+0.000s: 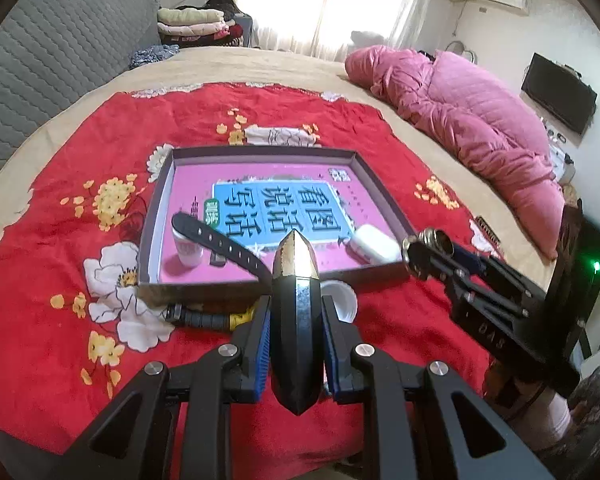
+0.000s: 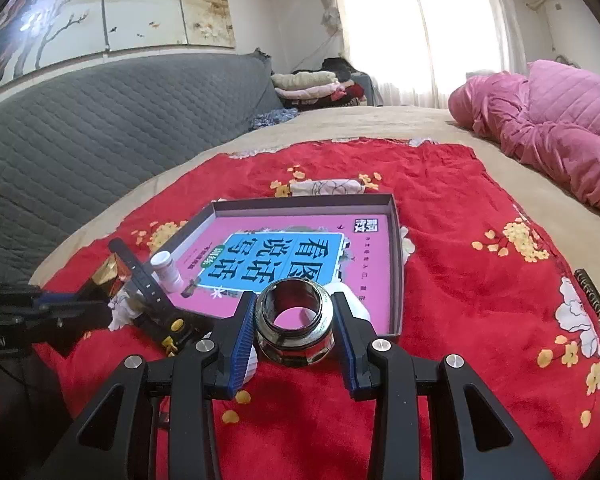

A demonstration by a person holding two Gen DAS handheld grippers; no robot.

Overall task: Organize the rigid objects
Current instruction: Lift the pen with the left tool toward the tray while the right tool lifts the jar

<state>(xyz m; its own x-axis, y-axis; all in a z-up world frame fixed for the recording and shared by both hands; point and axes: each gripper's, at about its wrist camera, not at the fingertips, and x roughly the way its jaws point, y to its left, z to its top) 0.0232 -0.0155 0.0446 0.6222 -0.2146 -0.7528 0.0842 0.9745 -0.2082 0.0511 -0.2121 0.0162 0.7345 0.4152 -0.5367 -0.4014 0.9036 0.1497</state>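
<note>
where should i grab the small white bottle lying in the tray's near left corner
Grip the small white bottle across its round body, jaws on the two long sides, coming from above. It lies on its side in the shallow cardboard tray, with the black strap draped close by, so avoid that side.

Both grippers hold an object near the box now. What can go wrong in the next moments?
1. The left gripper grips the black and gold case only by its narrow sides, so it may tilt or slip.
2. The metal ring in the right gripper is smooth and round and could slide out.
3. The black strap hangs over the box's front wall and may snag.
</note>
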